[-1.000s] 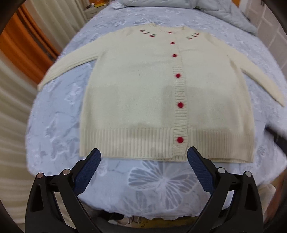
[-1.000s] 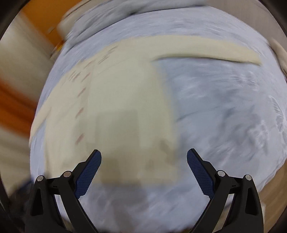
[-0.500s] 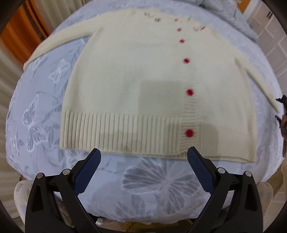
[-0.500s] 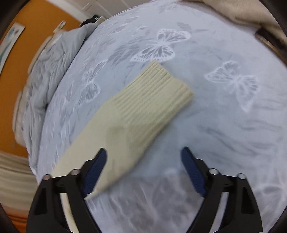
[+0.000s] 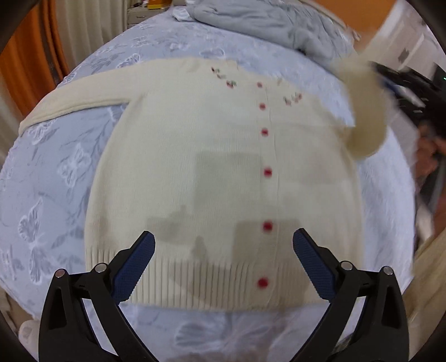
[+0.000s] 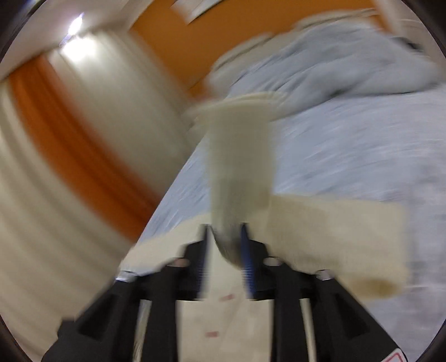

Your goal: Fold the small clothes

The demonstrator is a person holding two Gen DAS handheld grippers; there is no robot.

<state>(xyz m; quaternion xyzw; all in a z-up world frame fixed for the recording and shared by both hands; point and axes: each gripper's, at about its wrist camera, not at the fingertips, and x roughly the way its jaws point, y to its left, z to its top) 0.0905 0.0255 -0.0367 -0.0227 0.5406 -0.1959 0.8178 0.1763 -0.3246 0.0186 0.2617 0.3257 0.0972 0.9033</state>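
STEP: right gripper (image 6: 224, 239) closing on cardigan (image 5: 223, 181) sleeve cuff (image 6: 239, 161), lifted upper right; carry it flat across the chest, no twist | LEFT: left gripper (image 5: 223, 247) spread, empty, over hem at lower centre | SURFACE: butterfly bedspread (image 5: 55, 167); grey quilt (image 5: 264, 22) at top; orange curtains (image 6: 69, 139)

Bedspread (image 5: 69, 172), pale blue with white butterfly print, lies below and ahead of the tool. Grey duvet (image 5: 267, 25), crumpled, lies at the far end of the bed. Cream curtain (image 5: 92, 30) with orange curtain (image 5: 53, 41) hangs far left. Orange wall (image 6: 178, 47) stands behind.
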